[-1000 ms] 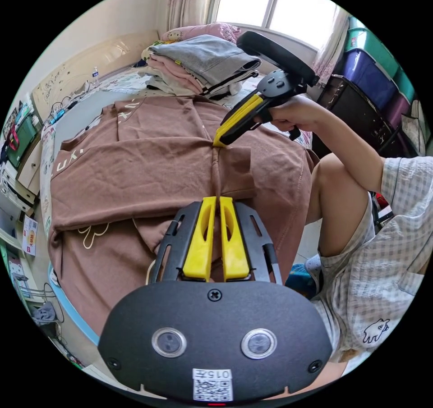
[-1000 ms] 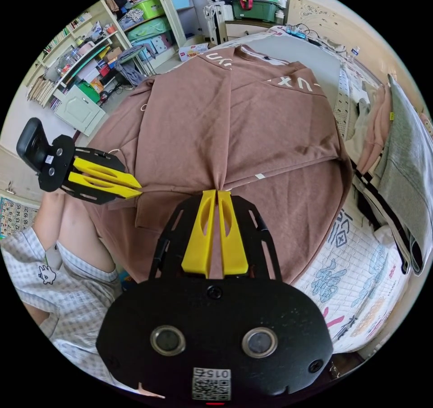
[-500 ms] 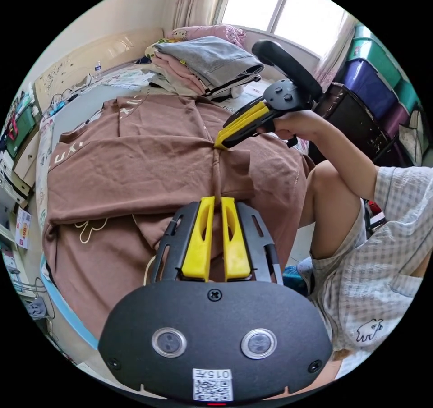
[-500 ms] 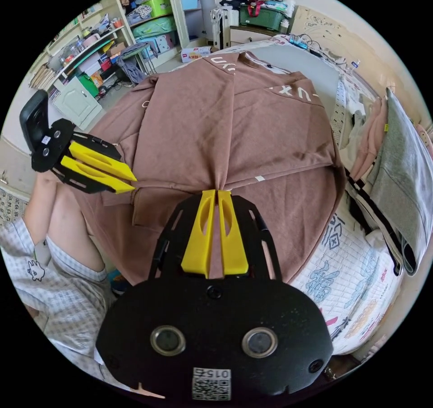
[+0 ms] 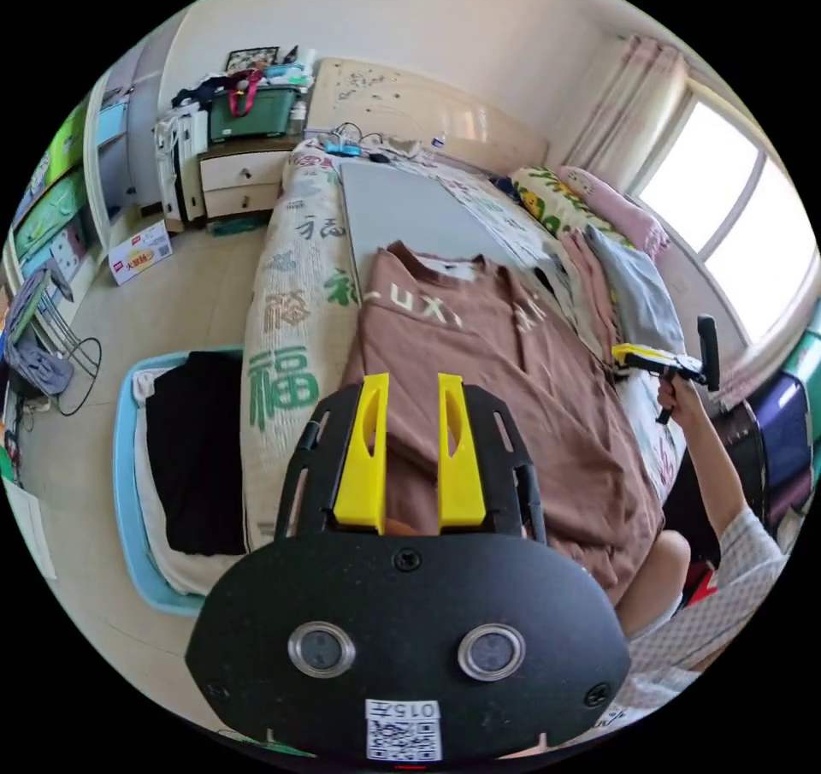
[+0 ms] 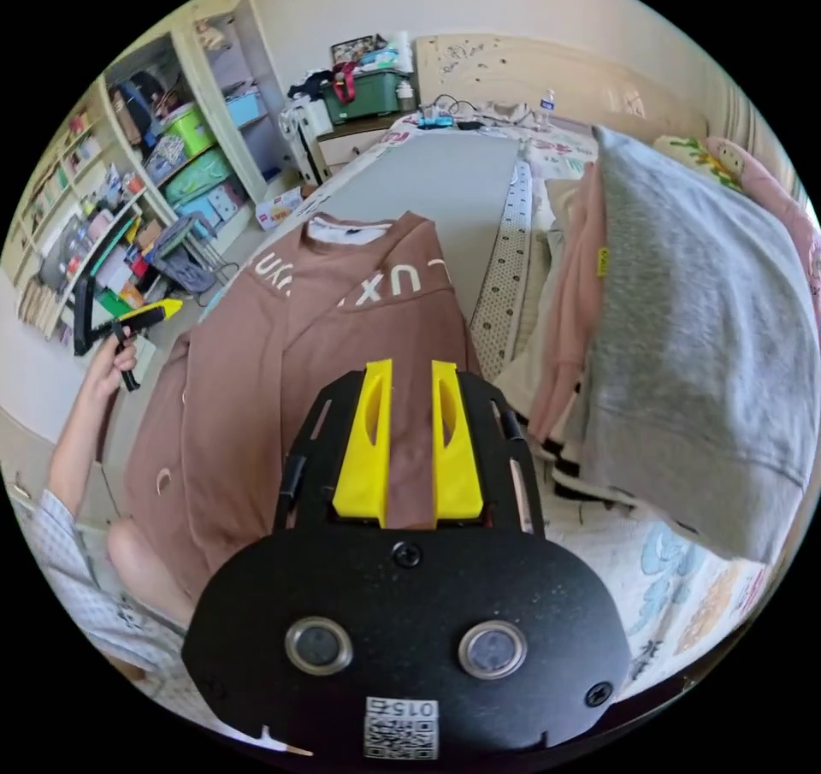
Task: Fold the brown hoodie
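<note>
Brown hoodie is lying released, both grippers' jaws hanging apart, so its overhanging edge is probably risking sliding off the bed.

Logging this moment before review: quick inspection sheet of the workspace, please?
Surface: bed with a patterned cover and a grey mat.
Job's things: brown hoodie lies flat on the bed, partly folded, one edge hanging over the bed's side.
Clutter: stack of folded clothes, grey on top, beside the hoodie; blue basket with dark clothing on the floor.
Grippers: left gripper open, holding nothing, above the hoodie; right gripper open, holding nothing.
Cables: a tangle of leads at the bed's head.
Surroundings: shelves with boxes, drawer unit, window, the person's arm.
</note>
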Demonstrator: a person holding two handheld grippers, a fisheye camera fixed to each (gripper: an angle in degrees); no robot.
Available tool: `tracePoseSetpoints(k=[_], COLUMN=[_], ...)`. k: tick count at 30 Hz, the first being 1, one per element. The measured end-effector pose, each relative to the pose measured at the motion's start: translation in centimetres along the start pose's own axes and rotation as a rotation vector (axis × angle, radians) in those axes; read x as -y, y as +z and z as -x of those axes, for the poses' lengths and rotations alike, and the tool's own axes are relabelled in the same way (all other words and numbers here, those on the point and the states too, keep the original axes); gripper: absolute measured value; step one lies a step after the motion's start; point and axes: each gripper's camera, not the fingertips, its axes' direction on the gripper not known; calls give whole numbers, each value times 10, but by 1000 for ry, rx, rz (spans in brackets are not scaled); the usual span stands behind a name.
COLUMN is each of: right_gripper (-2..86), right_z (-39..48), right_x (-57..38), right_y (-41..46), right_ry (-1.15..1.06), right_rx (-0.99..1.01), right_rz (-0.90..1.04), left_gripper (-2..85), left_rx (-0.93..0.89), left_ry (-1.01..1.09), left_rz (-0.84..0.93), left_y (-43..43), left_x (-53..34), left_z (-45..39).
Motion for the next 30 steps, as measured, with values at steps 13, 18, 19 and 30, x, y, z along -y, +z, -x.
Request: tracePoseSetpoints(k=[13,18,19,30], right_gripper=[111,52,38,-9], right_z=[2,15,17,44], right_x=[132,141,140,4], right_y=[126,155,155,-27], right_ry=[42,28,9,-198], right_rx=[-7,-142,-142,-30], right_rz=[-2,25,29,-255], left_gripper=[102,39,31,-2], left_rx=[-40,-65,-60,-130], left_ry=[-150,-126,-115,230], left_rz=[3,73,69,-194], left_y=[92,94,92,-76], left_x=[98,99,97,1], left_z=[42,43,41,-26])
